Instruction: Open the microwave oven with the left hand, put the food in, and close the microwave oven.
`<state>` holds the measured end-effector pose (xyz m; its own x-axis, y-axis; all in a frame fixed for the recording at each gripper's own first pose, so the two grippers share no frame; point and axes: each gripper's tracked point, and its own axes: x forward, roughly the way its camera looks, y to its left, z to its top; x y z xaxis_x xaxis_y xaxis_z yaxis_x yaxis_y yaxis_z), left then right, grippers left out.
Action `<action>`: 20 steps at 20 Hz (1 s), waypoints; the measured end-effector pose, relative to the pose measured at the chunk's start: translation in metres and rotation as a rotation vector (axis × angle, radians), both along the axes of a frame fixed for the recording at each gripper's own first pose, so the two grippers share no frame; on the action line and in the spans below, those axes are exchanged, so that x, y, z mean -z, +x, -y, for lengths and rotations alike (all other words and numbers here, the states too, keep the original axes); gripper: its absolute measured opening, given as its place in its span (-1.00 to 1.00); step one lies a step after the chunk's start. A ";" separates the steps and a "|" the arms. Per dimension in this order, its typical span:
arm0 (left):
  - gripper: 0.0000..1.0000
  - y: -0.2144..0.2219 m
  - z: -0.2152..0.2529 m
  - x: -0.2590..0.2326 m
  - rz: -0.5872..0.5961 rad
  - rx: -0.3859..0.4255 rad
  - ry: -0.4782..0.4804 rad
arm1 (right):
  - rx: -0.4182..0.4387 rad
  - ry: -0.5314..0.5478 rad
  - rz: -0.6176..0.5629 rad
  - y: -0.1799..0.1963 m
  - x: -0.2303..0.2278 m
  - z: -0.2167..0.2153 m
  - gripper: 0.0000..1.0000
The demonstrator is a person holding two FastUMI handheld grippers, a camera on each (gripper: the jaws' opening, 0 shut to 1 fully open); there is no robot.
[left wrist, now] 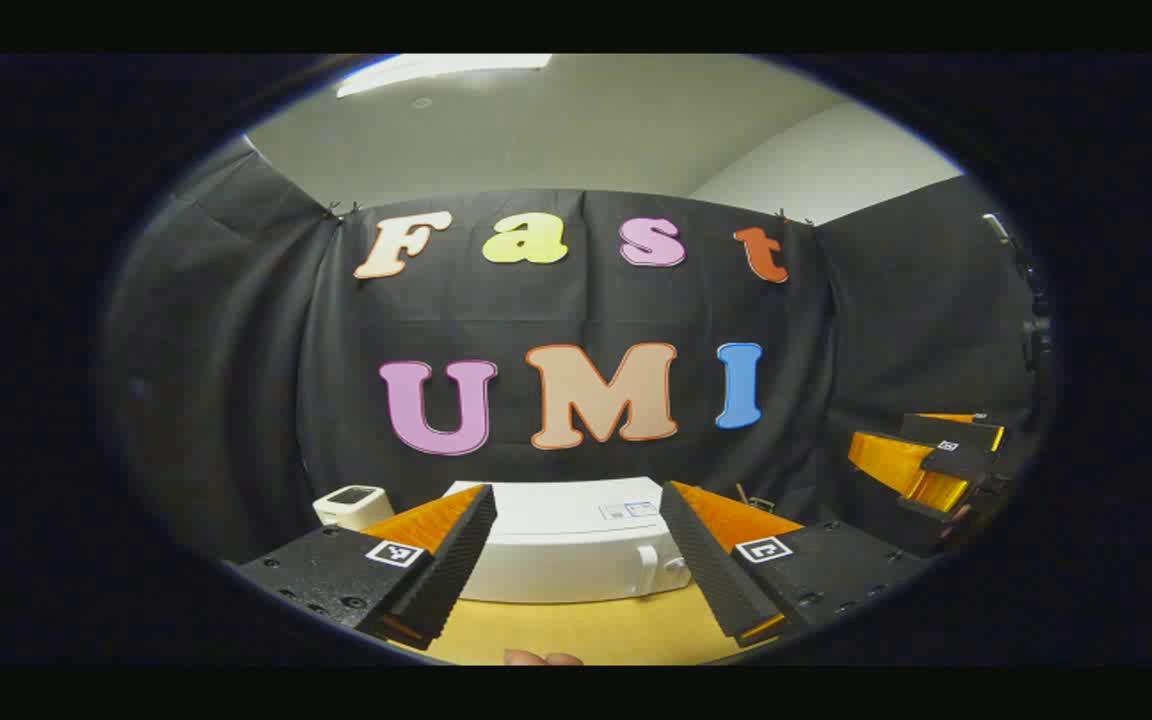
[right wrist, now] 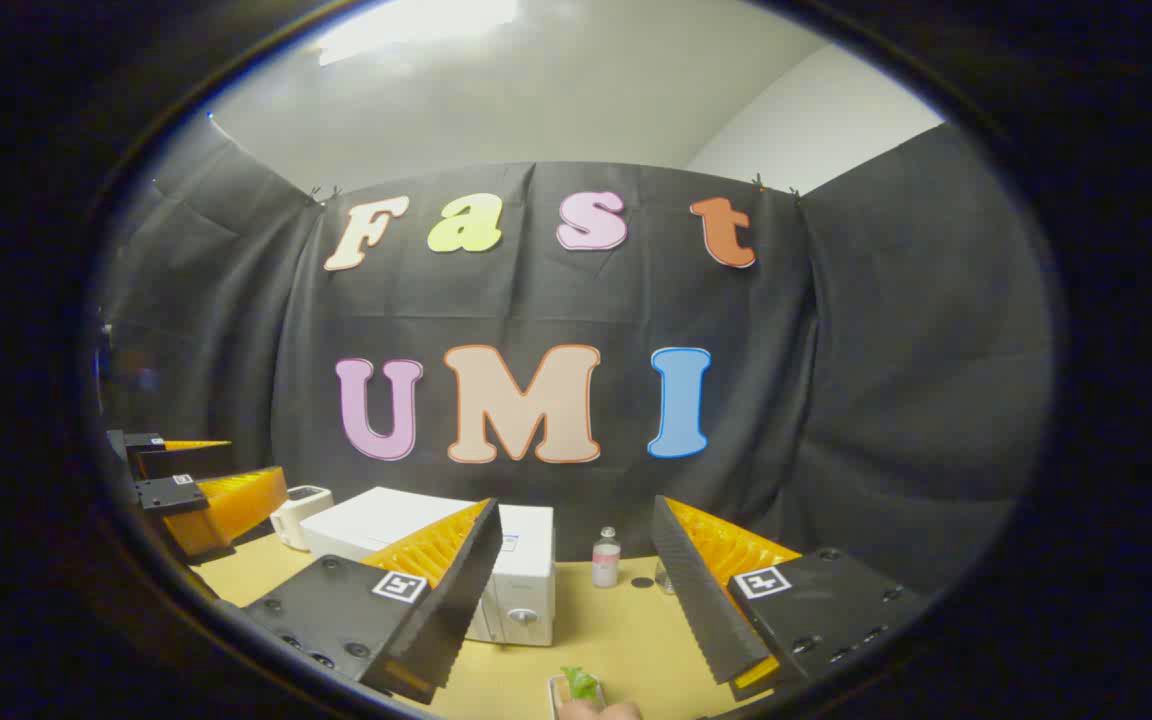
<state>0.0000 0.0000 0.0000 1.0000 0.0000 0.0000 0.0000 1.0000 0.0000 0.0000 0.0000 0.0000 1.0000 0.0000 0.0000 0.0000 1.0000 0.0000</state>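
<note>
The white microwave oven (right wrist: 521,570) (boxy, door closed) sits on the yellow bench (right wrist: 626,640); left gripper (left wrist: 576,560) and right gripper (right wrist: 576,590) fingers both spread, empty.

1. One white microwave oven (right wrist: 496,575) stands on the counter (right wrist: 626,640).
2. One small white device (right wrist: 298,512) with a dark top sits just left of the microwave oven.
3. One small clear bottle (right wrist: 606,558) stands right of the microwave oven, with one dark cap-like spot (right wrist: 642,582) just beside it.
4. One piece of food (right wrist: 581,685), green on a pale tray, lies in front of the microwave oven.
5. Two grippers: the left gripper (left wrist: 576,560) and the right gripper (right wrist: 576,590).
</note>
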 end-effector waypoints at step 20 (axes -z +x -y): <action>0.94 -0.015 0.000 0.007 -0.039 -0.047 0.044 | -0.080 -0.005 0.010 -0.001 0.006 -0.012 0.83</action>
<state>-0.0146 0.0004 -0.0074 0.9981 0.0478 -0.0381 -0.0461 0.9979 0.0445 -0.0011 0.0123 -0.0063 0.9967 0.0800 0.0094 -0.0800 0.9968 -0.0056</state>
